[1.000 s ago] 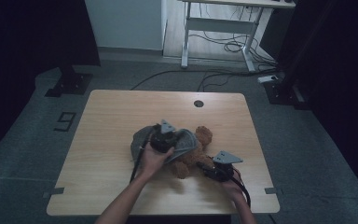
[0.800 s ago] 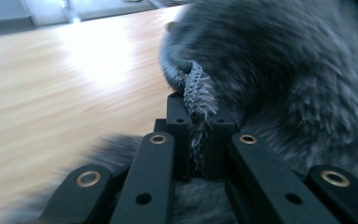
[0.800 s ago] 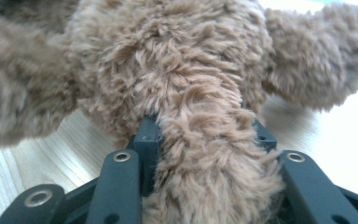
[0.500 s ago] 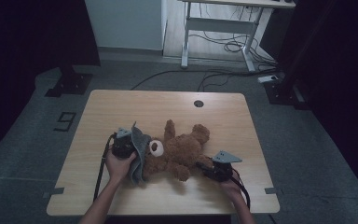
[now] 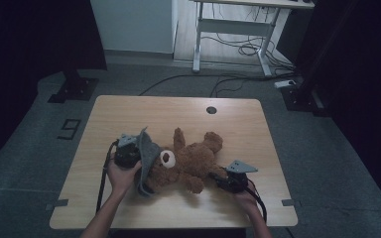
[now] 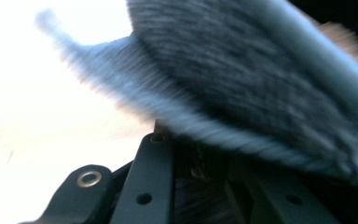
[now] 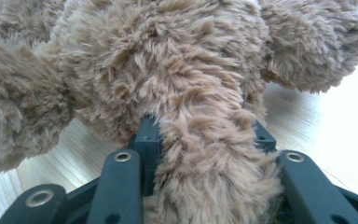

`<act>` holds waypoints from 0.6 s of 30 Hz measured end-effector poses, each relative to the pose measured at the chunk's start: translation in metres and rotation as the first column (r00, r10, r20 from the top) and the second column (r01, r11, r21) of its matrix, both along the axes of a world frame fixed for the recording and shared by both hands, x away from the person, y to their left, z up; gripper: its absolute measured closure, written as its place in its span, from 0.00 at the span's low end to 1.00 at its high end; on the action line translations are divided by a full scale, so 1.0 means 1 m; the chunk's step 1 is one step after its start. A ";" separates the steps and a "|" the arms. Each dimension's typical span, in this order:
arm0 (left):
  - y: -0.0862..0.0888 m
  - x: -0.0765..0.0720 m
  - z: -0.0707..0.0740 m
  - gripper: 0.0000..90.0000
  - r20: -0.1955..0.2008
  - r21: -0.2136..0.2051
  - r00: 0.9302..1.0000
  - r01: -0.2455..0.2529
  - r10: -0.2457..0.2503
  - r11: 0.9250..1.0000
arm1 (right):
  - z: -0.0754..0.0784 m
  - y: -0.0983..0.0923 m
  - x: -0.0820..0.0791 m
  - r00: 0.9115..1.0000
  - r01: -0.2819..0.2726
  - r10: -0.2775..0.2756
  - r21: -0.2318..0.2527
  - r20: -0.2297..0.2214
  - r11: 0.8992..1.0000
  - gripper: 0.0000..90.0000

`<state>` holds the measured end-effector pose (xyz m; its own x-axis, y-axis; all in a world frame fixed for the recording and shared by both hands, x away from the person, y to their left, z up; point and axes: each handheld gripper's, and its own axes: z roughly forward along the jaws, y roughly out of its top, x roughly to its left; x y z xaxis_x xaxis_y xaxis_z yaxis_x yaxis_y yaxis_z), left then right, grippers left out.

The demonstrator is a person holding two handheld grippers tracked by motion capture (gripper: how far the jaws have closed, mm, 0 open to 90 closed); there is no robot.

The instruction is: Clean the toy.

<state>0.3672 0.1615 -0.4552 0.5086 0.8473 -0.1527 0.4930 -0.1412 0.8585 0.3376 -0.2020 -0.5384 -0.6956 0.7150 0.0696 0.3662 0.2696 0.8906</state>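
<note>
My left claw (image 5: pixel 131 154) grips the grey hat (image 5: pixel 147 158); my right claw (image 5: pixel 226 181) clamps the teddy bear's (image 5: pixel 191 161) leg. Pulling harder could slip the hat off.

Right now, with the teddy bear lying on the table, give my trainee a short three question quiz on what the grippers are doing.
1. True or false: the right gripper is shut on a limb of the teddy bear.
2. What does the left gripper hold? A) a grey knitted garment B) a cable C) nothing
3. Fill in: the grey knitted garment sits at the bear's ____ end.

Key
1. True; brown fur fills the space between its jaws.
2. A; grey fabric is clamped at the jaws in the left gripper view.
3. Head; it lies beside the snout.
</note>
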 end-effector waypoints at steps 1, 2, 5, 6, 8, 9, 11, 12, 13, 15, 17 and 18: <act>-0.012 -0.003 0.011 0.92 0.029 0.006 0.999 0.029 -0.029 1.000 | 0.000 0.000 0.000 1.000 0.002 -0.002 0.002 0.000 1.000 0.66; -0.028 -0.005 0.024 0.92 0.059 0.016 0.996 0.068 -0.069 0.998 | 0.000 0.001 0.000 1.000 0.004 -0.004 0.003 0.000 1.000 0.66; -0.068 -0.006 0.040 0.92 0.087 0.036 0.985 0.149 -0.152 0.988 | 0.000 0.001 -0.001 1.000 0.013 -0.013 0.004 0.001 1.000 0.66; -0.083 -0.004 0.042 0.92 0.081 0.040 0.980 0.177 -0.179 0.983 | 0.001 0.002 -0.001 1.000 0.014 -0.014 0.004 -0.001 1.000 0.66; -0.114 -0.001 0.038 0.92 0.060 0.051 0.973 0.221 -0.224 0.974 | 0.001 0.001 -0.001 1.000 0.016 -0.016 0.006 -0.005 1.000 0.66; -0.128 0.000 0.033 0.91 0.047 0.062 0.969 0.239 -0.242 0.969 | 0.000 0.001 -0.001 1.000 0.019 -0.019 0.008 -0.004 1.000 0.66; -0.150 0.002 0.019 0.91 0.013 0.080 0.961 0.275 -0.277 0.958 | 0.000 0.001 0.000 1.000 0.022 -0.022 0.011 -0.005 1.000 0.66; -0.157 0.002 0.011 0.91 -0.006 0.095 0.959 0.283 -0.283 0.955 | 0.000 0.001 0.000 1.000 0.023 -0.023 0.010 -0.005 1.000 0.66; -0.160 0.004 0.000 0.91 -0.028 0.107 0.958 0.288 -0.287 0.952 | 0.000 0.000 0.000 1.000 0.025 -0.025 0.009 -0.006 1.000 0.66; -0.153 0.005 -0.013 0.91 -0.042 0.066 0.958 0.287 -0.285 0.956 | -0.001 0.000 0.000 0.999 0.035 -0.035 0.007 -0.006 0.999 0.66; -0.141 0.000 -0.016 0.92 -0.036 0.035 0.960 0.277 -0.276 0.960 | -0.002 -0.001 0.000 0.999 0.038 -0.038 0.007 -0.006 0.999 0.66; -0.134 -0.004 -0.015 0.92 -0.022 0.049 0.964 0.267 -0.266 0.963 | -0.002 0.000 0.000 0.999 0.045 -0.045 0.010 -0.010 0.999 0.66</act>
<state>0.3635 0.0271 -0.4706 0.7148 0.6886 -0.1221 0.4445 -0.3126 0.8395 0.3371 -0.2021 -0.5407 -0.6620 0.7449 0.0833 0.3862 0.2437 0.8896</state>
